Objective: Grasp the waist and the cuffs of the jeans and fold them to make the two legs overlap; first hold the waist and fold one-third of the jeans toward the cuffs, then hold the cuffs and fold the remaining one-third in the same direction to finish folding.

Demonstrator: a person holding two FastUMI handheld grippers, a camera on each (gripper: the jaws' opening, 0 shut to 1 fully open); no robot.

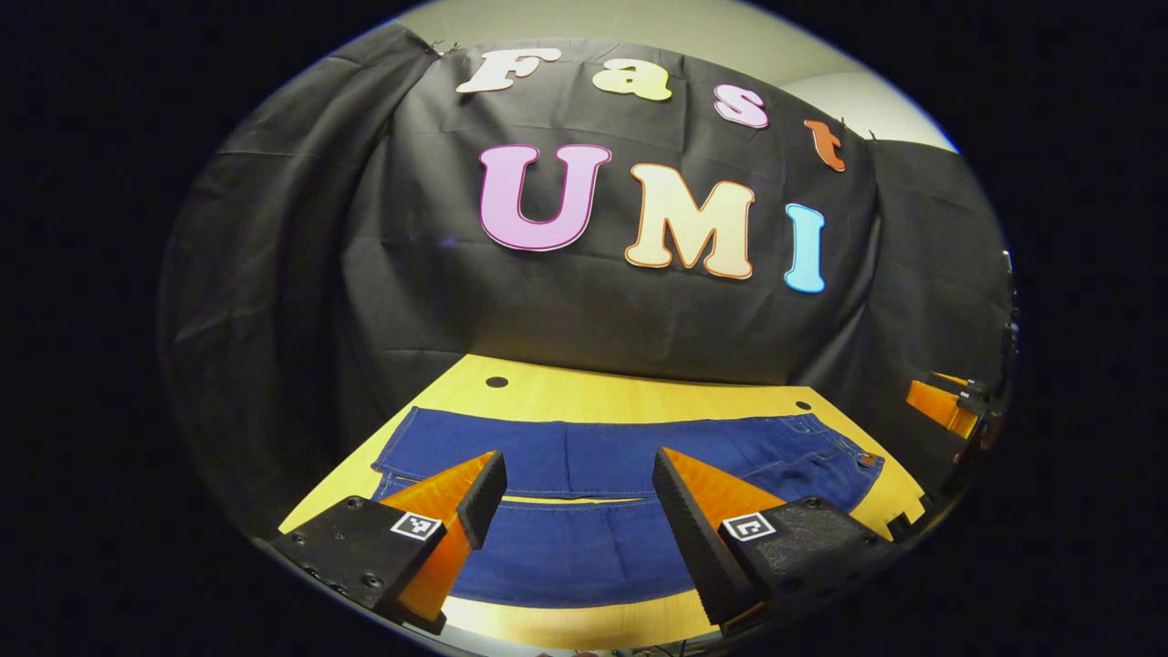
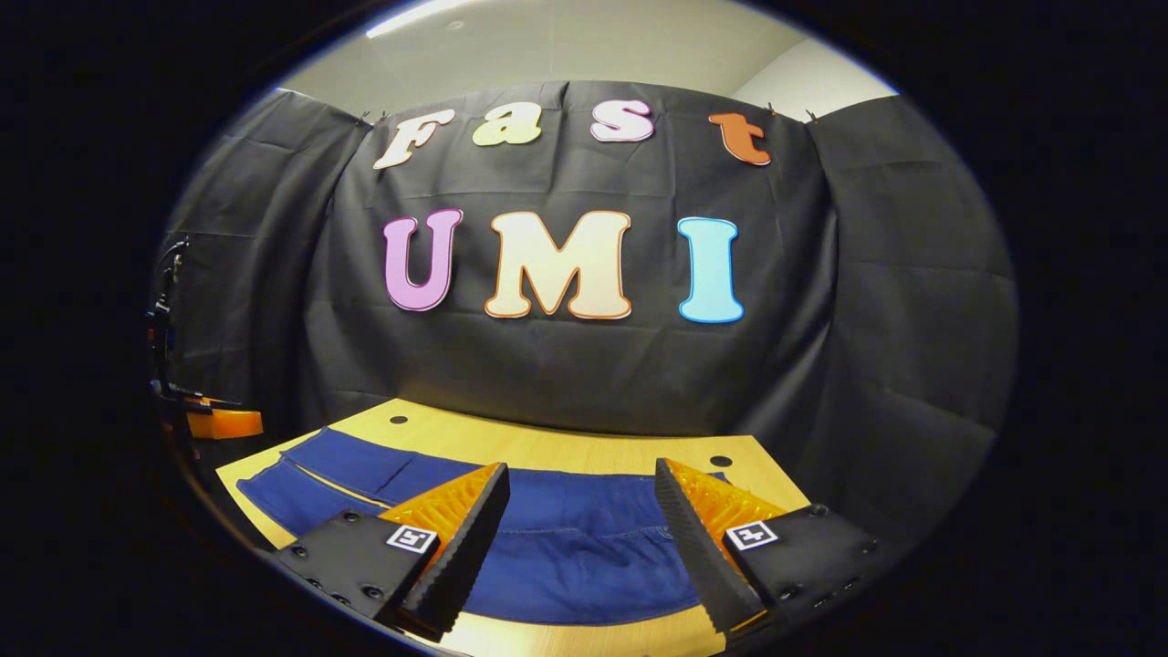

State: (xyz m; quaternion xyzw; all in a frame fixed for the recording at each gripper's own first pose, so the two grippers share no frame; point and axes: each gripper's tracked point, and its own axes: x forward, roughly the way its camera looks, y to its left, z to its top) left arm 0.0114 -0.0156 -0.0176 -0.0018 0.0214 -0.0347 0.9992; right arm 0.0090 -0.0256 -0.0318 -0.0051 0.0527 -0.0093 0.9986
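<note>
Dark blue jeans lie flat on the wooden table, the two legs side by side with a thin gap between them. In the left gripper view the waist with its button is at the right and the cuffs at the left. My left gripper hovers open over the middle of the legs, holding nothing. In the right gripper view the jeans stretch from the left edge to under my right gripper, which is open with nothing between its fingers.
The table has small round holes near its back edge, and the black cloth wall stands right behind it. The right gripper shows at the far right of the left gripper view, and the left gripper at the far left of the right gripper view.
</note>
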